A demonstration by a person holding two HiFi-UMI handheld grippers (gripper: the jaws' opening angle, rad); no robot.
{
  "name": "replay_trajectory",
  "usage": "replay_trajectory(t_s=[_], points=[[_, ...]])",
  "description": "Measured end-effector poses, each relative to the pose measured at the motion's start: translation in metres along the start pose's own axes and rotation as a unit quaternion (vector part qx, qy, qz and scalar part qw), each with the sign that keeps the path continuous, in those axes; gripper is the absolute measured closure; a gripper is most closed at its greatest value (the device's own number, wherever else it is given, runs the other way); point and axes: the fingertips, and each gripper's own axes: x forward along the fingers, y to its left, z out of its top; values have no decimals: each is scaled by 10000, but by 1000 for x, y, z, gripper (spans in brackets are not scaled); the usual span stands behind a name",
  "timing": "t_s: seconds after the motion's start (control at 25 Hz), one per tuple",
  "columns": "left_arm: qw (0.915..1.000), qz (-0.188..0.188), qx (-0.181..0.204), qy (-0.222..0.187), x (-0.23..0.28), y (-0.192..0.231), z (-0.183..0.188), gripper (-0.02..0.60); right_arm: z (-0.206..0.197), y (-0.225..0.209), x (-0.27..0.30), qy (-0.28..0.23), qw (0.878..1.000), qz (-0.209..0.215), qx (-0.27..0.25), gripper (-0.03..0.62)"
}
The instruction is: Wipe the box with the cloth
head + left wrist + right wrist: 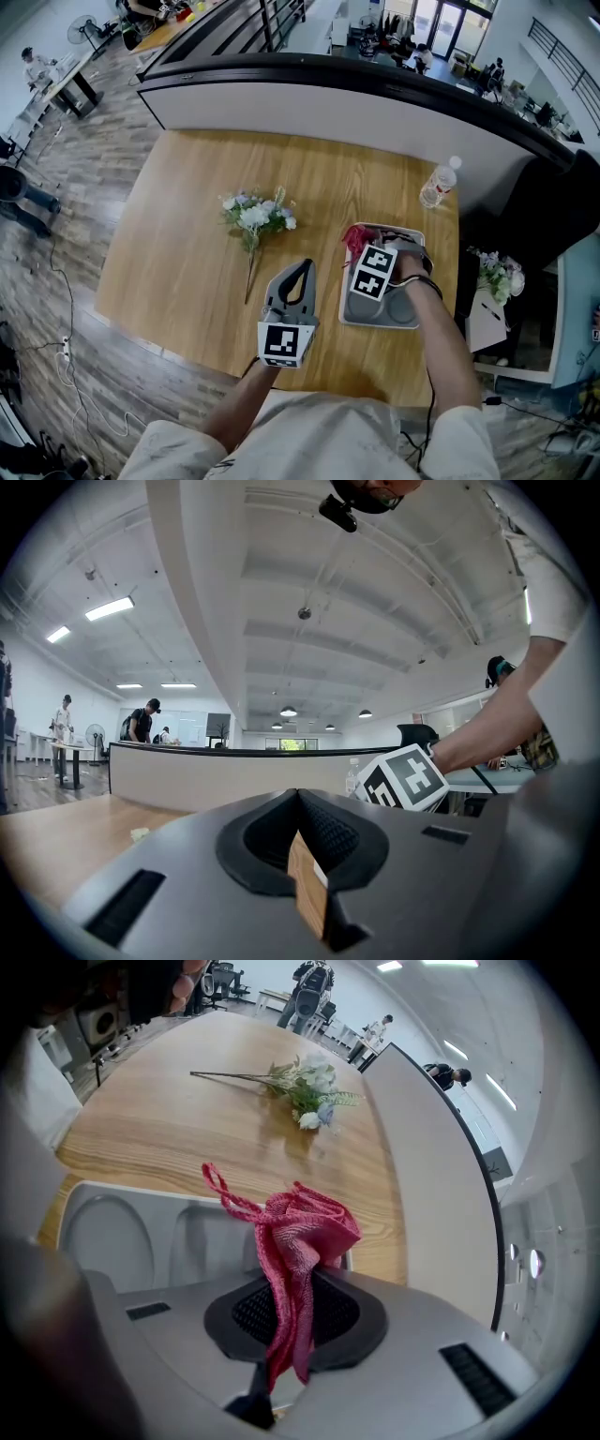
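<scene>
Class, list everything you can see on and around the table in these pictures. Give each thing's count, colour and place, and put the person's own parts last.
table: one, light wood, beside a curved white counter
flowers: one bunch, white and pale purple, green stems, lying mid-table
bottle: one, clear plastic, far right corner of the table
box: one, grey, compartments inside, near right of the table
cloth: one, red, by the box's far edge
left claw: one, grey, shut, empty, over the table
right claw: one, grey, shut on the cloth, over the box

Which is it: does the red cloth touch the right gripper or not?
Touching. The right gripper view shows the right gripper shut on the red cloth, fabric pinched between its jaws.
</scene>
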Motion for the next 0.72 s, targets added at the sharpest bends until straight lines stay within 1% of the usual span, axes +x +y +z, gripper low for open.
replay_trajectory(t_s=[0.4, 0.72], points=[[9999, -93, -7, -58, 0, -5, 5, 568, 0, 13, -7, -12, 10000, 23, -11, 533], [10000, -67, -21, -61, -2, -4, 3, 568, -1, 20, -11, -43, 10000, 31, 21, 533]])
